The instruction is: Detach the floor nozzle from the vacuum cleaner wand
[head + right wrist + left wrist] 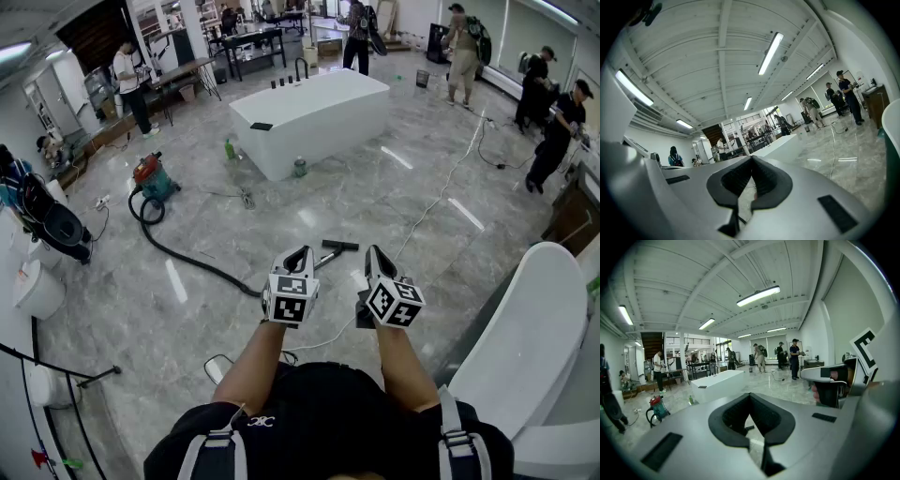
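Left tool (pixel 300 253) and right tool (pixel 374 253) are both closed and empty. The floor nozzle (pixel 340 246) lies ahead and below, between them, its wand (pixel 325 258) slanting back toward the left tool.

left gripper (pixel 299 252) closed, right gripper (pixel 373 252) closed

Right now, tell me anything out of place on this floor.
The vacuum hose snakes across the open floor to the floor nozzle, and a white cable trails beside it: both trip hazards. Nothing looks spilled or broken.
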